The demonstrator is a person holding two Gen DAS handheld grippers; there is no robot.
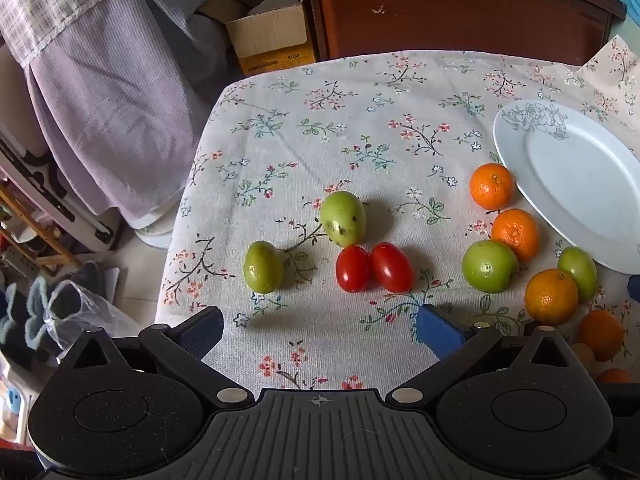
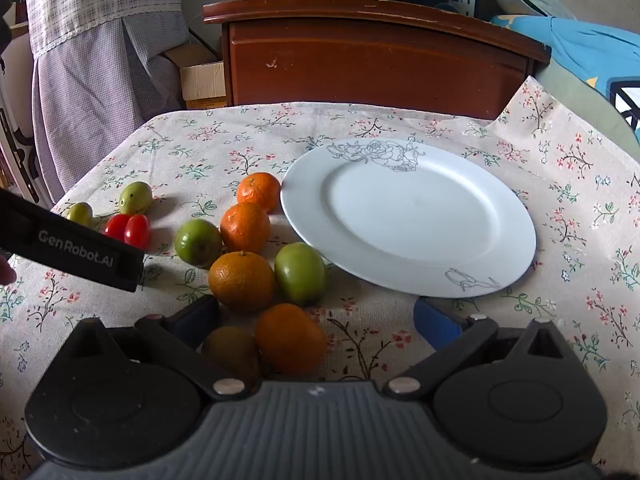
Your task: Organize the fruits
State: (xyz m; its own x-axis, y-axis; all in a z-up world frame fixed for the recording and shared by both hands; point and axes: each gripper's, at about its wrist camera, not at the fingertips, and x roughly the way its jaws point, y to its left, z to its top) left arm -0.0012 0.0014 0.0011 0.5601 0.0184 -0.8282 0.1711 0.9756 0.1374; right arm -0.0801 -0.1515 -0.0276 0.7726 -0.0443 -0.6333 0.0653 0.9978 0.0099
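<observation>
Loose fruit lies on a floral tablecloth (image 1: 360, 128). In the left wrist view, two red tomatoes (image 1: 374, 268) lie side by side, with a green fruit (image 1: 343, 218) behind them and another (image 1: 263, 267) to their left. Several oranges (image 1: 492, 186) and green fruits (image 1: 489, 266) lie beside a white plate (image 1: 580, 184). My left gripper (image 1: 320, 330) is open and empty, just short of the tomatoes. My right gripper (image 2: 316, 320) is open and empty; an orange (image 2: 290, 338) and a brown kiwi (image 2: 232, 350) lie between its fingers. The plate (image 2: 408, 216) holds nothing.
A dark wooden headboard (image 2: 372, 64) stands behind the table. A cardboard box (image 1: 268, 36) and a draped checked cloth (image 1: 100, 80) are off the table's left edge. The left gripper's body (image 2: 72, 244) reaches in over the table's left side in the right wrist view.
</observation>
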